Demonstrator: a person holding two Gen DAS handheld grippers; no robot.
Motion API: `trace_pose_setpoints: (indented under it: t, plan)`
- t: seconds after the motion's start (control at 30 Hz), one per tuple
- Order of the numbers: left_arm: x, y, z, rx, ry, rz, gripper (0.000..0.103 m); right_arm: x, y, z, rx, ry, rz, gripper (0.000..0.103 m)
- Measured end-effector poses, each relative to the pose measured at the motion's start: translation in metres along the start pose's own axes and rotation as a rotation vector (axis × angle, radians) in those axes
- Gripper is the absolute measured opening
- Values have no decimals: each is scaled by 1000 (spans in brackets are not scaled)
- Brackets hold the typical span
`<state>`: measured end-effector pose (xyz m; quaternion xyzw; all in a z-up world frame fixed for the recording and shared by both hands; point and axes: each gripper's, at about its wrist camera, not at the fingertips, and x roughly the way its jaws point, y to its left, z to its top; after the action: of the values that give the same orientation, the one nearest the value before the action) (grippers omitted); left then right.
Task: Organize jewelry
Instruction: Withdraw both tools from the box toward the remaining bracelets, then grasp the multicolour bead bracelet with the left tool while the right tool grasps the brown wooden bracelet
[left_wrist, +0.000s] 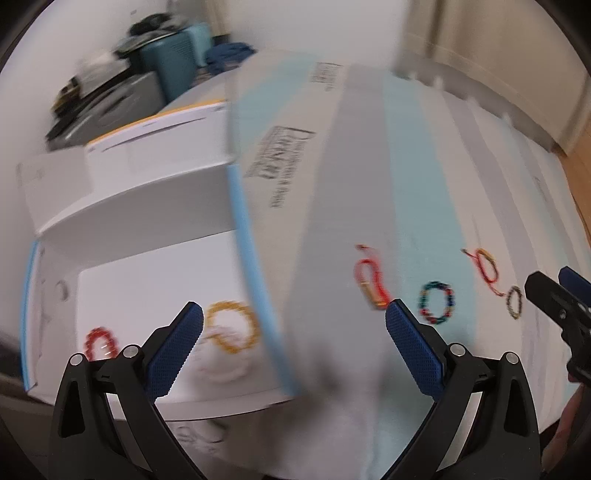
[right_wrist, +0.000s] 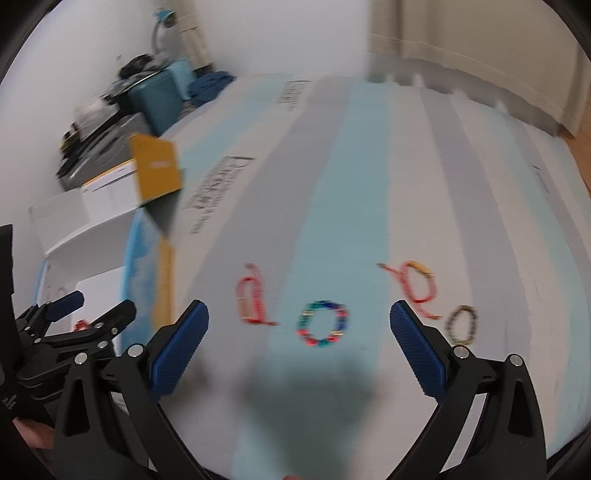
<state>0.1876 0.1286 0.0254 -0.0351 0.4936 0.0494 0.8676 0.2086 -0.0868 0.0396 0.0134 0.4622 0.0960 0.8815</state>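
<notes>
While both my grippers, left (left_wrist: 294, 324) and right (right_wrist: 299, 325), gaped empty, the multicolor bead bracelet (right_wrist: 322, 323) looked light and floppy, so I'd pinch its near rim.

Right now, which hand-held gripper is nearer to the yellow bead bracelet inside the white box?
Left. The left hand-held gripper hangs open with its left finger beside the yellow bead bracelet in the white box. The right hand-held gripper is open over the multicoloured bead bracelet, outside the box.

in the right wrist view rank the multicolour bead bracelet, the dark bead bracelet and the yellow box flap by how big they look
1. yellow box flap, clearly largest
2. multicolour bead bracelet
3. dark bead bracelet, smallest, though blur and fisheye stretch near the edge make its true size against the multicolour one unsure
</notes>
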Motion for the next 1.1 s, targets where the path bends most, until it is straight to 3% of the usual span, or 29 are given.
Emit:
trace_pose_setpoints:
  t: [0.33,0.57,0.8,1.1]
  plan:
    - [43,-107,2,154,40,-80,97,25,-125,-17,139,38,-98,95]
    - [77,-172,-5,247,77,-137,97,55,-191,-32,201,92,-145,95]
    - [116,-203,-13,278,122,-138,96,84,-226,-46,232,145,-157,90]
    - [157,-214,-25,274,193,-125,88,122,-237,-53,252,208,-139,80]
